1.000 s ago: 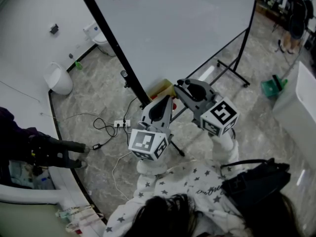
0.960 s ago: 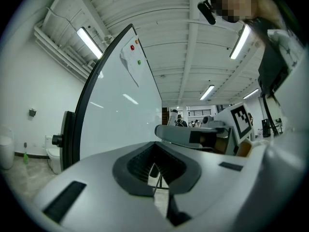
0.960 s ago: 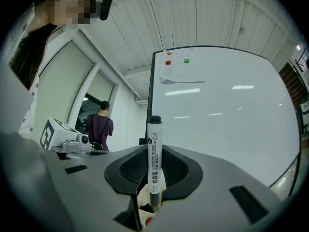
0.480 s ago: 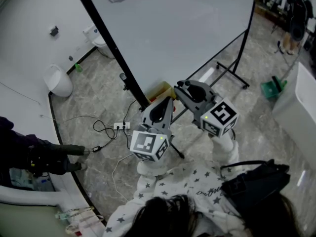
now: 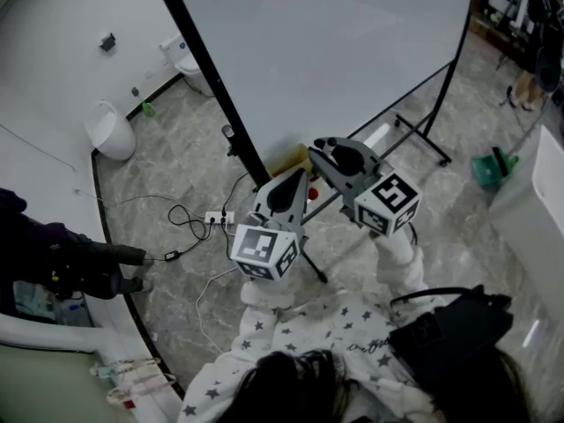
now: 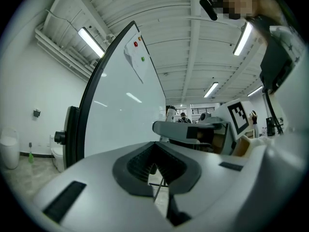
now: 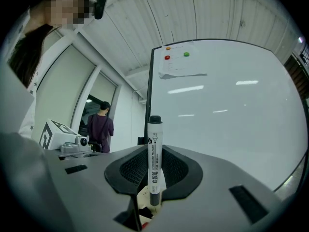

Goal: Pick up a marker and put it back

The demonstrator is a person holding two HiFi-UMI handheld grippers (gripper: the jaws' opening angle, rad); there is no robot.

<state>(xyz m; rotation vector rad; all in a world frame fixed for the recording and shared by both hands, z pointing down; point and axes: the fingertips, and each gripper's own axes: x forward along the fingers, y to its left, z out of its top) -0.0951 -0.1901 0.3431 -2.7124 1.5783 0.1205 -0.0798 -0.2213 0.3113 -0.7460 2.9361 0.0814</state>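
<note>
Where the marker stands: the whiteboard marker (image 7: 154,161) is upright in the middle of the right gripper view, its black cap toward 12 o'clock and its lower end down in the notch of the pads.
Right gripper: the right gripper (image 7: 153,180) has its jaws part closed on the marker's barrel, one pad at 9 o'clock of it and one at 3 o'clock, both pressing on it.
Left gripper: the left gripper (image 6: 155,173) has its jaws drawn together to a thin slit, with nothing between them.
Grippers together: in the head view the right gripper (image 5: 322,152) is at about 2 o'clock of the left gripper (image 5: 286,192), the two near each other.
Whiteboard: the whiteboard (image 7: 227,115) fills the right gripper view from 12 to 4 o'clock behind the marker.
Paper sheet: a sheet (image 7: 181,67) hangs near the board's top edge, at 12 o'clock of the marker.
</note>
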